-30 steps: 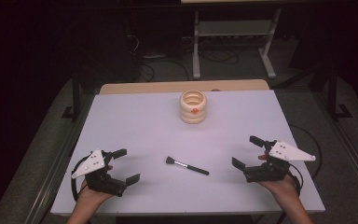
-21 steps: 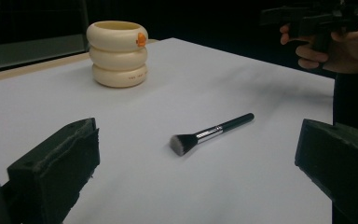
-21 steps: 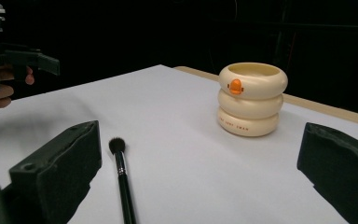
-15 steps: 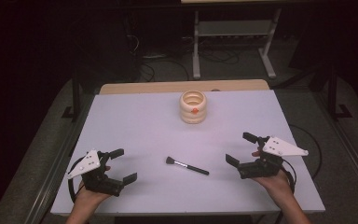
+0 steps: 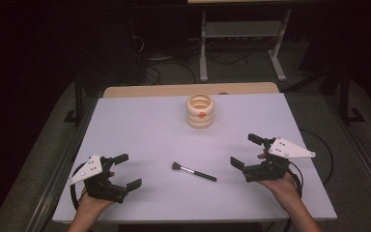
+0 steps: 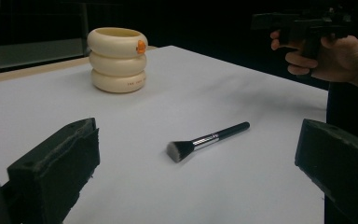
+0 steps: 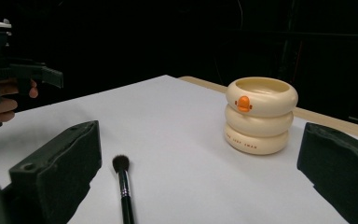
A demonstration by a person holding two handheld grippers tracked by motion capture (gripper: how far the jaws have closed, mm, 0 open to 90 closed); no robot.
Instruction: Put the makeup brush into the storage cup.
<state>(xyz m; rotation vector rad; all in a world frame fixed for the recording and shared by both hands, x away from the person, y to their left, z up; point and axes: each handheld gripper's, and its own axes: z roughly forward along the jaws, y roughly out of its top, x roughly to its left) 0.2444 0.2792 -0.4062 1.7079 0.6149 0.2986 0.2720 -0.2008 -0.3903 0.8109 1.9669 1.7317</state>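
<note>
Between the two grippers, near the front edge of the table [image 5: 140,121]: makeup brush [image 5: 193,171], lying flat, bristle head toward the left gripper [image 5: 127,171], black handle toward the right gripper [image 5: 246,151]. Not touched by either.

Left gripper: jaws spread wide, empty, well apart from the brush. Right gripper: jaws likewise wide, empty, near the handle end, held just above the surface.

Judged progress: nothing gripped, nothing moved into place. Probable work left: close on the brush, lift, carry to the cream ringed cup [image 5: 200,110] standing upright toward the far edge, well apart from the brush, orange duck bill mark on its side, apparently empty.

Surface: plain white top, matte, otherwise bare, wooden strip along the far edge.

Room: dark, grey floor, cables, metal stand [image 5: 241,43] behind the table.
</note>
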